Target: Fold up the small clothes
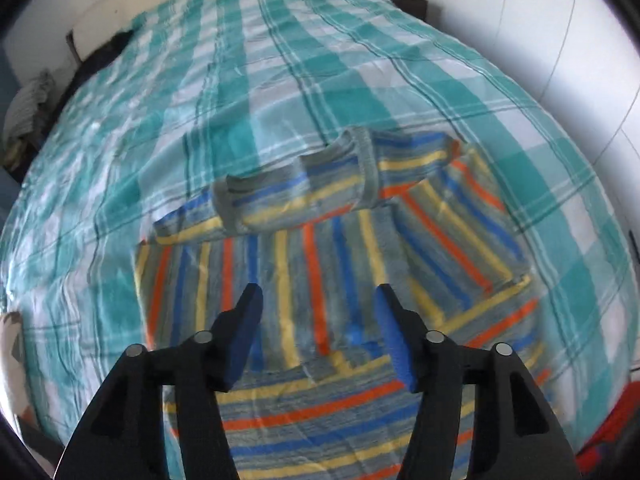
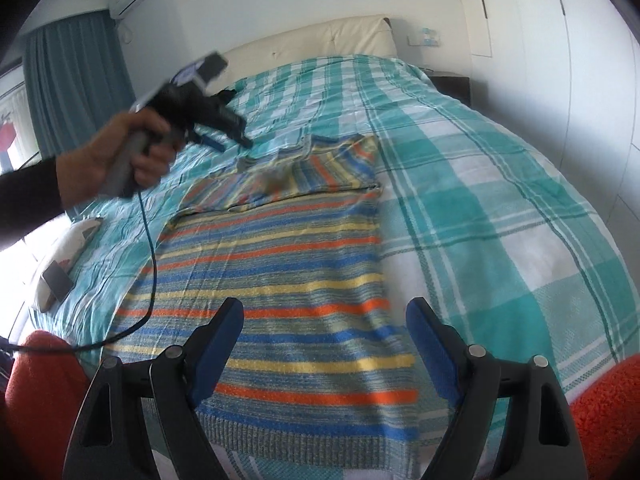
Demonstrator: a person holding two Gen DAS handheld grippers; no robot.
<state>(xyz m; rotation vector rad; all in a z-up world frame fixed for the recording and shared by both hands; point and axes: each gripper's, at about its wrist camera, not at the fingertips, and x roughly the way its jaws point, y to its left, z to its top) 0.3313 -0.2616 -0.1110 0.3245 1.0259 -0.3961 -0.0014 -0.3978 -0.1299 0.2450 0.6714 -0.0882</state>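
Observation:
A small striped sweater (image 1: pixel 304 264) in blue, yellow, orange and grey lies flat on the bed, its sleeves folded in over the body. It also shows in the right wrist view (image 2: pixel 288 288), with its grey ribbed hem nearest. My left gripper (image 1: pixel 318 304) is open and empty, held just above the sweater's middle. In the right wrist view the left gripper (image 2: pixel 234 134) hangs in the air over the sweater's far end, held by a hand. My right gripper (image 2: pixel 324 320) is open and empty above the hem end.
The bed has a teal and white checked cover (image 2: pixel 500 168) and a cream headboard (image 2: pixel 320 36). A phone (image 2: pixel 56 280) lies at the bed's left edge. Orange-red fabric (image 2: pixel 604 408) sits at the near corners. A white wall and wardrobe stand on the right.

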